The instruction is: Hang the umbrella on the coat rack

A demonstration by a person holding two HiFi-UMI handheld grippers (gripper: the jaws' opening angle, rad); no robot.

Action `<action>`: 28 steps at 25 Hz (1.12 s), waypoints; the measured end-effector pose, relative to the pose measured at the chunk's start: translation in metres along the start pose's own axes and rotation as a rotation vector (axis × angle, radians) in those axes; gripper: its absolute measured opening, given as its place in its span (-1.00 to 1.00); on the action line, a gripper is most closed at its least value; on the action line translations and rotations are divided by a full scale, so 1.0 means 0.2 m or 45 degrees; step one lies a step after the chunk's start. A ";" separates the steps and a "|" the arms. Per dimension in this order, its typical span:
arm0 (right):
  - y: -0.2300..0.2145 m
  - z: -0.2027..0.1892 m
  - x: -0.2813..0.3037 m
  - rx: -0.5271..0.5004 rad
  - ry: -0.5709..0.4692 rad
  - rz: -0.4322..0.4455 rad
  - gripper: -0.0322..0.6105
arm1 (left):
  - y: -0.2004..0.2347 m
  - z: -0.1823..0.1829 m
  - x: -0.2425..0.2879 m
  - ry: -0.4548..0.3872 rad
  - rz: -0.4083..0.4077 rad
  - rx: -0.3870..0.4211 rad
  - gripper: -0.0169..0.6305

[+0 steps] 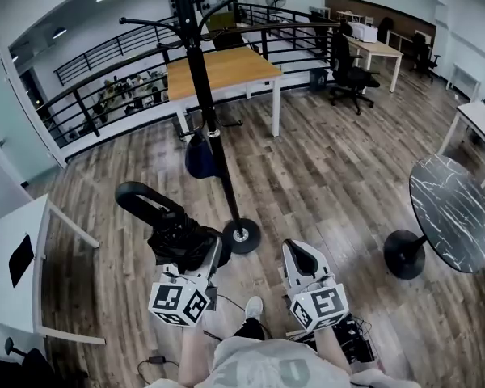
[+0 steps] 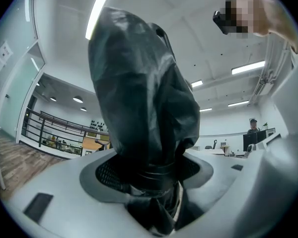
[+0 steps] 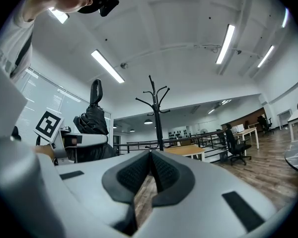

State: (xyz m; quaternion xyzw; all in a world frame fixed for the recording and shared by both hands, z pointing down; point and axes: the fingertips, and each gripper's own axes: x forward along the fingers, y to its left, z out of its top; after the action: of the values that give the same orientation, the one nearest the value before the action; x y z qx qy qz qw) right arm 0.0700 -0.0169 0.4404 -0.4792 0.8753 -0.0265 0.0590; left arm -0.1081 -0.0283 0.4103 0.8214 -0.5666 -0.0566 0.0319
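**A:** Why was the left gripper (image 1: 192, 250) clamped around the folded umbrella (image 1: 176, 234)?

**B:** Probably to keep its loop handle (image 1: 137, 199) free above the jaws for the coat rack (image 1: 206, 111) ahead. The right gripper (image 1: 301, 259) was clenched on nothing.

The umbrella (image 1: 171, 231) is black and folded, with a strap round it. It stands upright, clamped in the left hand-held gripper (image 1: 196, 253), loop handle on top. The coat rack (image 1: 204, 95), a black pole with curved hooks and a round base, stands on the floor (image 1: 323, 176) just beyond, apart from it.
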 end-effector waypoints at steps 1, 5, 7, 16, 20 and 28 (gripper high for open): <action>-0.01 0.02 0.11 -0.004 -0.008 -0.004 -0.80 | 0.07 0.03 0.08 -0.002 -0.017 0.004 0.00; -0.07 0.08 0.57 -0.045 -0.045 0.000 -0.80 | 0.29 0.09 0.40 -0.023 -0.085 0.048 0.00; -0.10 0.08 0.75 -0.043 -0.048 0.006 -0.80 | 0.39 0.10 0.54 -0.024 -0.101 0.074 0.00; -0.12 0.05 1.25 0.001 -0.064 0.073 -0.80 | 0.64 0.10 0.83 -0.015 -0.112 0.061 0.00; -0.11 0.10 1.31 -0.006 -0.084 0.112 -0.80 | 0.67 0.08 0.86 0.010 -0.092 0.052 0.00; -0.22 0.15 1.32 -0.050 -0.086 0.137 -0.80 | 0.58 0.06 0.91 0.026 -0.039 0.047 0.00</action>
State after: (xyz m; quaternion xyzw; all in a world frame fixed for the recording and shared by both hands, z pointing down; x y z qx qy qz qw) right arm -0.0298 -0.2628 0.3953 -0.4332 0.8976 0.0101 0.0803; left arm -0.1532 -0.2400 0.4025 0.8310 -0.5546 -0.0385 0.0216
